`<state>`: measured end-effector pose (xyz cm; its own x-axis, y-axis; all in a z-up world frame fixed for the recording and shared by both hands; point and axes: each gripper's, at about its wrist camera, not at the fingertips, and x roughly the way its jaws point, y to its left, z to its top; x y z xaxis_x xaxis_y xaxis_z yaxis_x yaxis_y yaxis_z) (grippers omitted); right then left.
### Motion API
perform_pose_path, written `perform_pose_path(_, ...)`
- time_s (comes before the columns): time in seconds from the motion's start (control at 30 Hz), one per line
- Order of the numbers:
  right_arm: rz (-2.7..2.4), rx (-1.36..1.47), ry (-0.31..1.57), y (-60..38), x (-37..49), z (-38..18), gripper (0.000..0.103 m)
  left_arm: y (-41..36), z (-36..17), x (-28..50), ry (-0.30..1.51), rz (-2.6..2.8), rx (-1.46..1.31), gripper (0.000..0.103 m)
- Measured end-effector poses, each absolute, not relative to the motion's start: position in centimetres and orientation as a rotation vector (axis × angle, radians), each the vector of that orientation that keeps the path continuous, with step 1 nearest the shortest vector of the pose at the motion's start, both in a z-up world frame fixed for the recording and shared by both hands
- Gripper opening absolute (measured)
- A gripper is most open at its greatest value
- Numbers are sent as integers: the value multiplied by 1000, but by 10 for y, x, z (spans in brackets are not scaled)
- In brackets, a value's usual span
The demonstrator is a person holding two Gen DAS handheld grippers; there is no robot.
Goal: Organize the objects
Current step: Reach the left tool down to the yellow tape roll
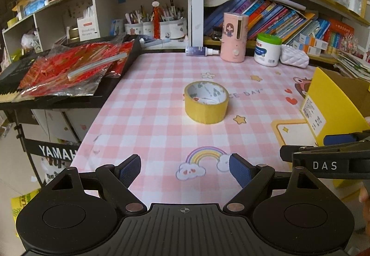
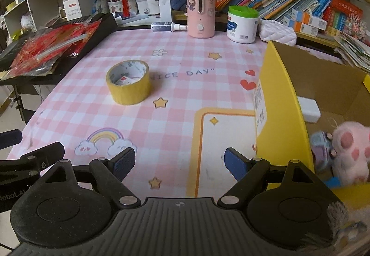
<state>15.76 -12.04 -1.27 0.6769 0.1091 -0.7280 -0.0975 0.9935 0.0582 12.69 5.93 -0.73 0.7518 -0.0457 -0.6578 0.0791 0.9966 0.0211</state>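
1. The left gripper (image 1: 184, 171) hovered over the pink checked tablecloth (image 1: 148, 117), its blue pads spread wide with nothing between them
2. The right gripper (image 2: 180, 162) was likewise spread apart and empty
3. A roll of yellow tape (image 1: 206, 102) lay flat near the table's middle, well ahead of both grippers and touched by neither
4. A yellow cardboard box (image 2: 281, 103) stood to the right, holding a pink plush paw (image 2: 350, 152), a small toy car (image 2: 322, 146) and a white block (image 2: 308, 110)
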Motion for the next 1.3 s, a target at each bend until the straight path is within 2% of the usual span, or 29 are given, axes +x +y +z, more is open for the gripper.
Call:
perform_pose_path(0.5,184,13,801,-124,218,-10,84,48,-7,179,728,-21,57,86)
perform_pose_path(0.83,143,52,792,-135,255,-7,83,42,-13,223,741,-41,20,96)
perform_pose_path(1.3,89,82,764,-148,281,-3,83,12,-57,291,831,-90,118,97)
